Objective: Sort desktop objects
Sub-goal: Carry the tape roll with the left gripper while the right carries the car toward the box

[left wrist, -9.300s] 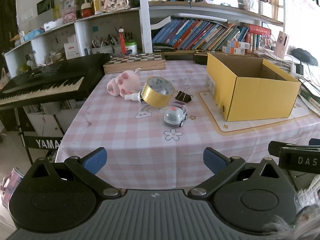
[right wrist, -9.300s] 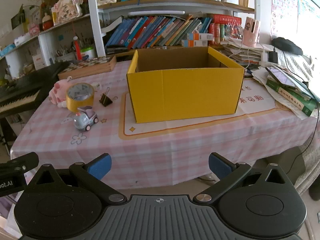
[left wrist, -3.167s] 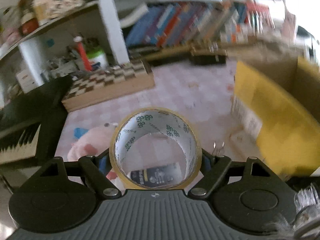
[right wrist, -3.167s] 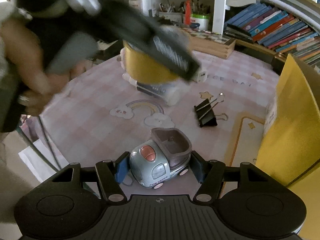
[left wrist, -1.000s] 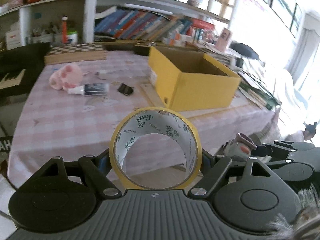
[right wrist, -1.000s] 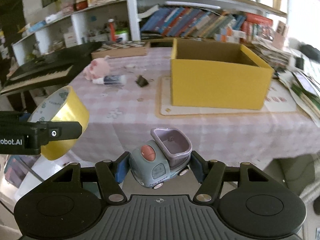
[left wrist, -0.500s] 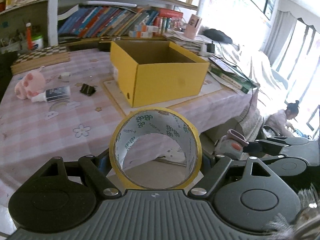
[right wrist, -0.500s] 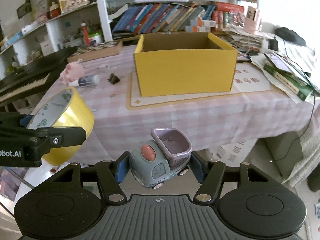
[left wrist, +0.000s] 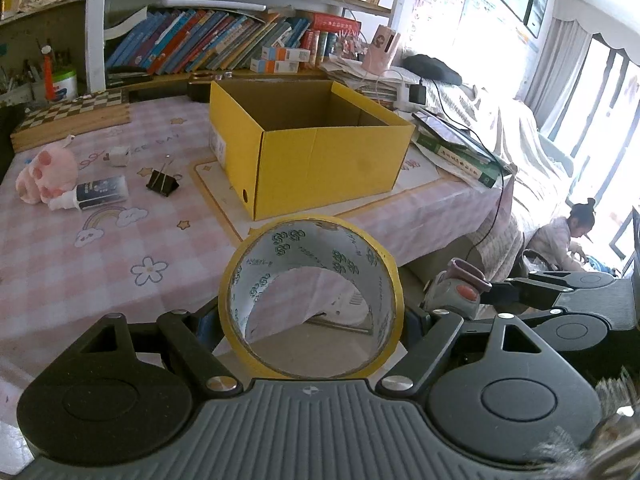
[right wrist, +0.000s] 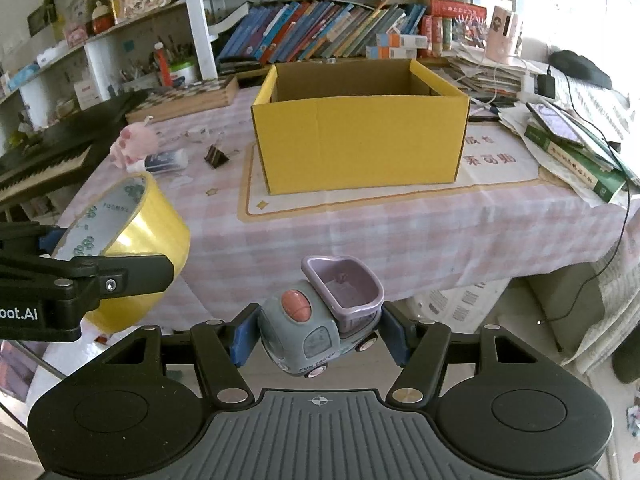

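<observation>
Left wrist view: left gripper (left wrist: 310, 320) clamped on a yellow tape roll (left wrist: 310, 300), pads pressed against its outer sides, hollow core facing the lens. Held off the near edge of the table (left wrist: 120, 248), in front of the yellow box (left wrist: 320, 160) and well apart from it. Box open-topped, upright on a cream mat (left wrist: 420, 176), nothing visible inside. Left of the box: black binder clip (left wrist: 162, 182) nearest, then a small bottle (left wrist: 94, 194) lying flat, then a pink plush toy (left wrist: 44, 174) touching the bottle's cap end. Behind these, farther left of the box, a chessboard case (left wrist: 72, 120).

Right wrist view: right gripper (right wrist: 318, 338) closed on a grey toy truck (right wrist: 320, 320), blue pads against its front and rear, lilac tipper bed upward. Truck in the air in front of the box, beyond the table's near edge, over the floor. Left gripper and tape roll to the truck's left, near but apart.
</observation>
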Available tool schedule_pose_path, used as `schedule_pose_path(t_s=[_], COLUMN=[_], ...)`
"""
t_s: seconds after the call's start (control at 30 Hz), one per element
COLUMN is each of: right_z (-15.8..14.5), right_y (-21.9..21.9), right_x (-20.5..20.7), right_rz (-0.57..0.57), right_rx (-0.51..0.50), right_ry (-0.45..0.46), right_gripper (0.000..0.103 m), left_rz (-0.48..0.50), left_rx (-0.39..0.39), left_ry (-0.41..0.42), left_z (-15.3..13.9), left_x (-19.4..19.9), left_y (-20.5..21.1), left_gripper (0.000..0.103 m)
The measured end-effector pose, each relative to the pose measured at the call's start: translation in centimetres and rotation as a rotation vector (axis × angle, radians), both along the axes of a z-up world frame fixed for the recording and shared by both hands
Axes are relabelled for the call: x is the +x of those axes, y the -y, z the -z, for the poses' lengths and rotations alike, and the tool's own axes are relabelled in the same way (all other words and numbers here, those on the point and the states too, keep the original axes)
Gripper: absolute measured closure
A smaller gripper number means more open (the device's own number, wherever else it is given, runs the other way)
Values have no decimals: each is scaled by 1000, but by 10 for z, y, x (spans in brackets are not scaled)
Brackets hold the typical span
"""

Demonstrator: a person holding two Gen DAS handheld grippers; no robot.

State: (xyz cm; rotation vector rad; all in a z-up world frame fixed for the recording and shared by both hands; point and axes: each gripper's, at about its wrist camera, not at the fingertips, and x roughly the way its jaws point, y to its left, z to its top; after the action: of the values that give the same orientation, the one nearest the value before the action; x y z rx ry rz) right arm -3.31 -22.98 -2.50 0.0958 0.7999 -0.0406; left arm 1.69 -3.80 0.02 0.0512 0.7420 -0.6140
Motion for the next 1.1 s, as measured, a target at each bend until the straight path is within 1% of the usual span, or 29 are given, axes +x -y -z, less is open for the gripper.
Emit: schedule_pose_path(t_s=[0.57, 0.77, 1.1], right_z=[0, 1, -2], right_y=[32, 44, 66], right_x=[24, 36, 61], right_rz=[-9, -24, -65], right_rx=[1, 3, 6], right_ry=[-17, -23, -13], right_gripper=[39, 39, 39], left_rz=[-4, -8, -16], left_rx=[0, 2, 9], left_ry=[-7, -8, 27], left_z=[0, 0, -6], left_x=[21, 32, 50], left_y=[30, 48, 75], left_gripper=[23, 23, 23])
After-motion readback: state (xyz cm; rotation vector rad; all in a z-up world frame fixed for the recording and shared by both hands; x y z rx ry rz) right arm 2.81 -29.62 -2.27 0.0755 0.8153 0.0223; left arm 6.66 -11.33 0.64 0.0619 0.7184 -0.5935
